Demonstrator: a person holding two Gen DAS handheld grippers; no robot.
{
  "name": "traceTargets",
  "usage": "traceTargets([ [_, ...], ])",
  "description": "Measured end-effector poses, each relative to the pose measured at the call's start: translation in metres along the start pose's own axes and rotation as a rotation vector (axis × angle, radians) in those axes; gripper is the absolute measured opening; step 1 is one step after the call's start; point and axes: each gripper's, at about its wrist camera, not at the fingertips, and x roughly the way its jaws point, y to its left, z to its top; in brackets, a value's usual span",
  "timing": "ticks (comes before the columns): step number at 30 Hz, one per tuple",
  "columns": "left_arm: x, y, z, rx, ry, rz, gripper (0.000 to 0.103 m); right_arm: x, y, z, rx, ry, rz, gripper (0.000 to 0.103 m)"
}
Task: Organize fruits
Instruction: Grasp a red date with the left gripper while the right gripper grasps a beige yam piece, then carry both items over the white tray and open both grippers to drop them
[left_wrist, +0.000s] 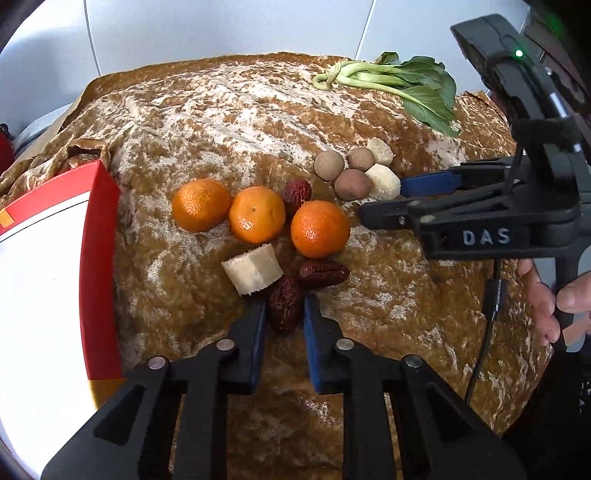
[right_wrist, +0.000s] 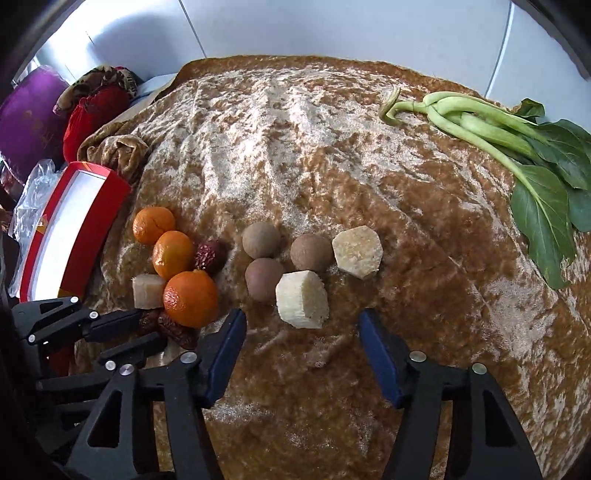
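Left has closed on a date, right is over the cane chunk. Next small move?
Probably lift the left gripper straight up: its pads pinch the nearest date, which touches another date and a cane chunk, so dragging sideways would likely shove them.

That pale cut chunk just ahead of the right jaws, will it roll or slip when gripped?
The pale chunk probably won't roll: it rests on a flat cut face. Its faceted sides should give the jaws purchase. The cut surface looks moist, so perhaps slightly slippery.

I see three orange tangerines (left_wrist: 257, 214), dark red dates (left_wrist: 284, 302), brown mottled cloth (left_wrist: 229, 122), green leafy stalks (right_wrist: 517, 147), a red-and-white box (left_wrist: 55, 258).
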Motion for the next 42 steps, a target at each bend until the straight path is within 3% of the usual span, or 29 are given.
traceTargets([
  [2, -0.003, -0.001, 0.0, -0.005, -0.004, -0.017, 0.017, 0.0, -0.004, 0.001, 0.017, -0.002, -0.003, 0.053],
  [4, -0.008, -0.002, 0.0, -0.003, -0.011, -0.032, 0.017, -0.003, -0.009, 0.001, 0.043, -0.005, 0.019, 0.038],
  [6, -0.013, -0.004, 0.0, 0.007, -0.021, -0.042, 0.017, -0.009, -0.017, 0.002, 0.088, 0.002, 0.058, 0.03],
  [12, -0.02, -0.001, -0.002, 0.008, -0.031, -0.047, 0.017, -0.018, -0.032, 0.001, 0.162, 0.015, 0.112, 0.018],
  [16, -0.046, 0.008, -0.005, -0.026, -0.068, -0.075, 0.017, -0.039, -0.032, 0.0, 0.18, -0.034, 0.179, 0.018],
  [18, -0.067, 0.012, -0.011, -0.037, -0.107, -0.065, 0.017, -0.051, -0.024, 0.001, 0.178, -0.061, 0.255, 0.018],
  [23, -0.116, 0.041, -0.029, -0.113, -0.23, 0.049, 0.017, -0.067, 0.025, 0.002, 0.09, -0.097, 0.42, 0.018],
  [28, -0.143, 0.095, -0.057, -0.257, -0.266, 0.138, 0.017, -0.077, 0.066, 0.002, 0.008, -0.126, 0.455, 0.019],
  [31, -0.141, 0.114, -0.062, -0.304, -0.253, 0.151, 0.017, -0.07, 0.085, 0.002, -0.018, -0.1, 0.377, 0.022],
  [38, -0.131, 0.116, -0.066, -0.297, -0.215, 0.131, 0.017, -0.01, 0.071, 0.007, 0.135, 0.054, 0.318, 0.025],
  [41, -0.128, 0.118, -0.069, -0.294, -0.209, 0.129, 0.017, -0.005, 0.074, 0.011, 0.144, 0.042, 0.249, 0.034],
  [42, -0.127, 0.117, -0.069, -0.294, -0.208, 0.127, 0.017, -0.003, 0.077, 0.012, 0.145, 0.045, 0.245, 0.042],
])
